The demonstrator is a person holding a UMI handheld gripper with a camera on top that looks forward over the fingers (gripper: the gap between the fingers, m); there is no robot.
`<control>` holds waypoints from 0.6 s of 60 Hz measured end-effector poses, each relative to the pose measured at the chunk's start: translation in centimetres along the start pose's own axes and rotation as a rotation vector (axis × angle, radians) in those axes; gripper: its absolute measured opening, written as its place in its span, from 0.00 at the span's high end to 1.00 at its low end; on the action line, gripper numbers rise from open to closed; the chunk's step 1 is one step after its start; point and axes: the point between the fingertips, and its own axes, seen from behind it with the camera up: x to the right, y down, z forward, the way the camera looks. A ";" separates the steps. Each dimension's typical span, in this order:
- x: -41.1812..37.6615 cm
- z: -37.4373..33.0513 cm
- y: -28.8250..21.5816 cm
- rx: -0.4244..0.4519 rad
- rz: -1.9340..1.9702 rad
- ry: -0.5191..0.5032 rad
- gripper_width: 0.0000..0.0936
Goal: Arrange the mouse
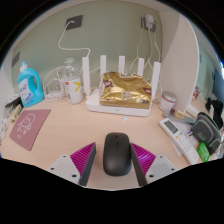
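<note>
The black mouse (pixel 116 153) lies on the desk (pixel 70 140) near its front edge, between the spread jaws with a gap at either side, so closing off-centre could, I judge, twist or shove it aside rather than pinch it squarely.

Bare desk (pixel 75 120) lies open ahead of the mouse (pixel 116 153), up to the white rack (pixel 122 98) with its gold packet (a wide block). A pink mat (pixel 28 128) and blue bottle (pixel 29 84) crowd one side, a keyboard (pixel 185 138) the other.
</note>
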 end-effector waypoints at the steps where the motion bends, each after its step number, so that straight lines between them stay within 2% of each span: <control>1: -0.1 0.1 -0.1 0.000 0.000 0.005 0.30; 6: -0.4 0.4 -0.2 -0.006 0.014 0.008 0.49; 21: -0.4 -0.4 -0.2 -0.042 -0.007 0.076 0.62; 26: -0.1 -2.5 -2.4 -0.006 -0.014 0.128 0.63; 36: -2.5 -10.1 -13.0 0.191 0.024 0.185 0.62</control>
